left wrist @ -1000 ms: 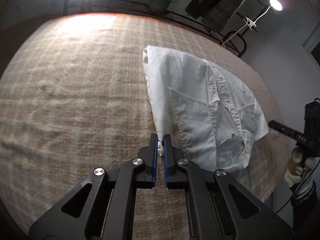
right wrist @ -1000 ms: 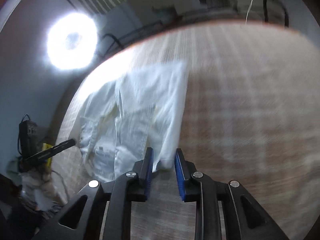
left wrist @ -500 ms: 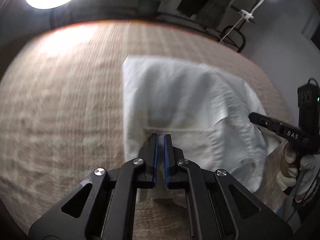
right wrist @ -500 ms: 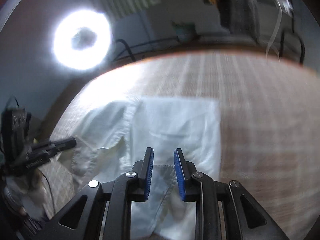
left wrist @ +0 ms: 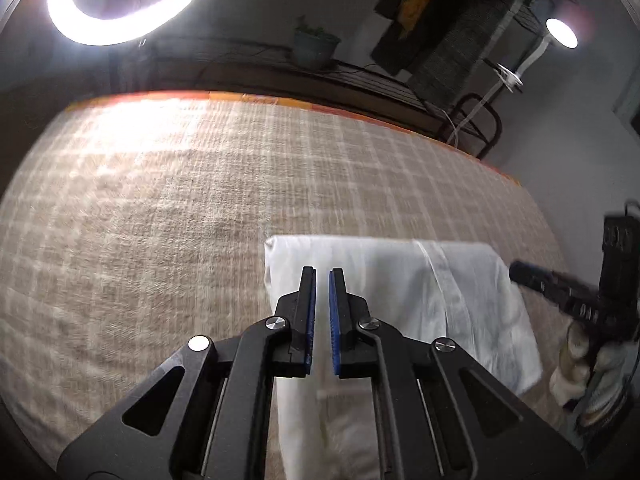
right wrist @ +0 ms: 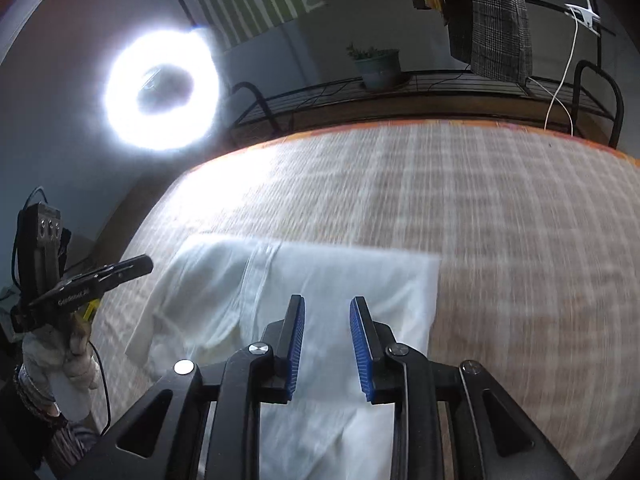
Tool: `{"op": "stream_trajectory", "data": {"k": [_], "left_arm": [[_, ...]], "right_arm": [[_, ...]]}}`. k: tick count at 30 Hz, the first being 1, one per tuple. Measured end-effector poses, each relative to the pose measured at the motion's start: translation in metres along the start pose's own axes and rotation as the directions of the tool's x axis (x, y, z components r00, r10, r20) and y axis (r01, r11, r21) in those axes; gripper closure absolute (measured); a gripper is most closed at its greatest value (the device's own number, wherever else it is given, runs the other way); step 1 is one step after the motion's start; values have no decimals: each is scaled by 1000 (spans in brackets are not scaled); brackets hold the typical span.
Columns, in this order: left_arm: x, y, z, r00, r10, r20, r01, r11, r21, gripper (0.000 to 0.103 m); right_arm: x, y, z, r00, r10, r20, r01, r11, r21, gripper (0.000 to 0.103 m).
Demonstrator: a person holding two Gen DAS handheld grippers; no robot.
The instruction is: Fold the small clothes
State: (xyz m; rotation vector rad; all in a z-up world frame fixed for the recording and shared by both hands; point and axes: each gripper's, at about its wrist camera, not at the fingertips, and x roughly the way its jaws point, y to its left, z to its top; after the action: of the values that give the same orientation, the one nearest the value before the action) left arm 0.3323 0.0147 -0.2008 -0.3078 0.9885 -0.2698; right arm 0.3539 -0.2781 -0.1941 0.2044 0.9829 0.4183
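Note:
A small white shirt (left wrist: 404, 280) lies folded over on the beige checked cloth; it also shows in the right wrist view (right wrist: 340, 272), with a straight fold edge on the far side. My left gripper (left wrist: 322, 276) hovers over the shirt's left part, its jaws a narrow gap apart with nothing seen between them. My right gripper (right wrist: 327, 306) hovers over the shirt's middle, its jaws apart and empty. Each gripper shows in the other's view, the right one (left wrist: 560, 292) and the left one (right wrist: 96, 276), held in gloved hands.
The checked cloth (left wrist: 160, 220) covers the table, with an orange edge at the back. Behind stand a ring light (right wrist: 160, 90), a metal rack with a potted plant (right wrist: 378, 66), hanging fabric and a small lamp (left wrist: 560, 34).
Both grippers carried the shirt's near edge forward over the rest, folding it in half. The cloth is no longer between the jaws, and the right jaws have opened wider.

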Motion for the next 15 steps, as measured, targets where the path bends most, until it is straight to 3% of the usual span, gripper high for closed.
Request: {"op": "stream_trajectory", "data": {"k": [2,3,8,12,15], "left_arm": [[13,8,10,999,-52,-10,51,998,-39,99],[20,10,12,999,-44,-12,44,999,-31,99],[56,14,-3,996,82,-38,-79,994,76,98],[58,4,-12,988,158,1,-154,966,207,92],[53,10,-7,977,212,-19,-204,955,215,91]], "right_arm": [[9,4,7,1000,2,-4,-2,1000,-11,78],[15,5,11,1000,0,-7,0,1000,-24,77],[47,2,15,998,-45,-44,43,999,-32,75],[68,-13,4,992,-101,-82,100,995,-21,78],[63,-13,6,984,-158,-84,155,987,-49,78]]}}
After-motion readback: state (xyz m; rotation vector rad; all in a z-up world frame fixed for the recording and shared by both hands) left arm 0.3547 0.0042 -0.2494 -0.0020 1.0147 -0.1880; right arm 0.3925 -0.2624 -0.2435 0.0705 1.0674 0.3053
